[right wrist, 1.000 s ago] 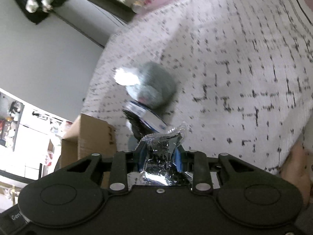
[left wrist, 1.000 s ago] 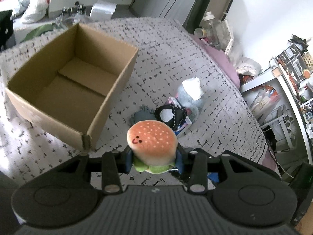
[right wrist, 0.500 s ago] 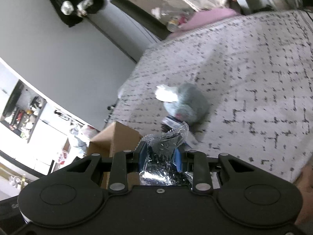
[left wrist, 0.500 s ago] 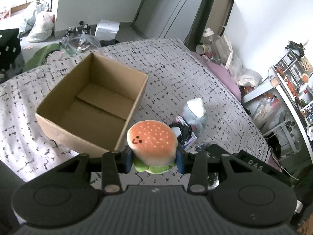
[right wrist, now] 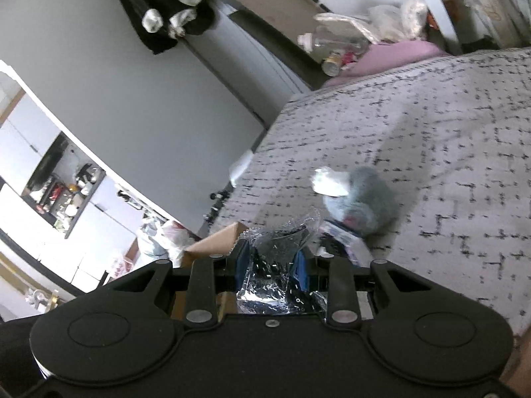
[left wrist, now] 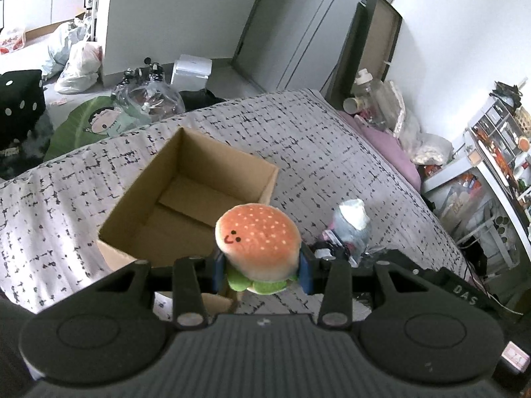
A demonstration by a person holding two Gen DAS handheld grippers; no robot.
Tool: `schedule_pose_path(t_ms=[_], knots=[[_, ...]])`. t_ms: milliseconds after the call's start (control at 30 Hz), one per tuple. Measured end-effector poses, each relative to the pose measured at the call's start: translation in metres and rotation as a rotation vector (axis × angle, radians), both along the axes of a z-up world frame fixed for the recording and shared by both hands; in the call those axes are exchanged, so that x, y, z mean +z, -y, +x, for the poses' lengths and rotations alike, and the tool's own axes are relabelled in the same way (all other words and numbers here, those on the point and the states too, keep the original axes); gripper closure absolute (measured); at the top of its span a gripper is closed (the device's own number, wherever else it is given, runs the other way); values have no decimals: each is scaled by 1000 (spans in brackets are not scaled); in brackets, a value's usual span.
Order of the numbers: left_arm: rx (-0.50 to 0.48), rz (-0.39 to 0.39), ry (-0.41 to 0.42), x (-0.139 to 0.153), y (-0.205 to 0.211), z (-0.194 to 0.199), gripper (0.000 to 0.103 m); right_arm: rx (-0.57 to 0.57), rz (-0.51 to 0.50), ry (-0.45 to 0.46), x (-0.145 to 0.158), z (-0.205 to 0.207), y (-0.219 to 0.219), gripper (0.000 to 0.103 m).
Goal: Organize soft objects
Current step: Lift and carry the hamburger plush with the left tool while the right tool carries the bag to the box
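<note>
Left gripper (left wrist: 262, 270): the jaws are pressed on both sides of one burger plush (left wrist: 258, 243), which is held in the air near the front right corner of the box, not yet over the opening.
Right gripper (right wrist: 271, 265): the jaws are closed on one crinkled shiny packet (right wrist: 278, 258), also lifted above the bed.
Cardboard box (left wrist: 139, 195): one box, open at the top, standing on the bed cover (left wrist: 325, 152); its floor shows only the folded flaps, I see nothing inside.
Small pile beside the box: one grey plush (left wrist: 351, 229) with a white part on top lies on the cover to the right of the box, touching a small dark item (left wrist: 327, 243); what the dark item is, I cannot tell.
Progress: I judge the task is at its beginning. Nothing is placed in the box yet; two objects are picked up and carried.
What is left: to bring both held objects over the box and let them go, then to collect the grey plush and the dark item.
Count: one box, two objects in the grippers, at least two more on the bed.
</note>
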State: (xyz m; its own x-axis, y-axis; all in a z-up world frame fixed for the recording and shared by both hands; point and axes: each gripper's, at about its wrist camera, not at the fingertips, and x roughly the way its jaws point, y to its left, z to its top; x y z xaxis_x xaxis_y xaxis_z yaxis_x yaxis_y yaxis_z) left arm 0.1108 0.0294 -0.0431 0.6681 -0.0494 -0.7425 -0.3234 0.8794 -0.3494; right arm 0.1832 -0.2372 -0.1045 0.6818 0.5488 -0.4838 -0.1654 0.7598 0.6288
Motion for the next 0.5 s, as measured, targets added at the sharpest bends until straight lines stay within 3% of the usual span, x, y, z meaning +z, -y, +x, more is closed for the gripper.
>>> schedule_pose_path(t_ms=[500], knots=[[25, -38, -47, -32, -47, 16, 61, 114, -1, 16, 2, 10, -59, 73]])
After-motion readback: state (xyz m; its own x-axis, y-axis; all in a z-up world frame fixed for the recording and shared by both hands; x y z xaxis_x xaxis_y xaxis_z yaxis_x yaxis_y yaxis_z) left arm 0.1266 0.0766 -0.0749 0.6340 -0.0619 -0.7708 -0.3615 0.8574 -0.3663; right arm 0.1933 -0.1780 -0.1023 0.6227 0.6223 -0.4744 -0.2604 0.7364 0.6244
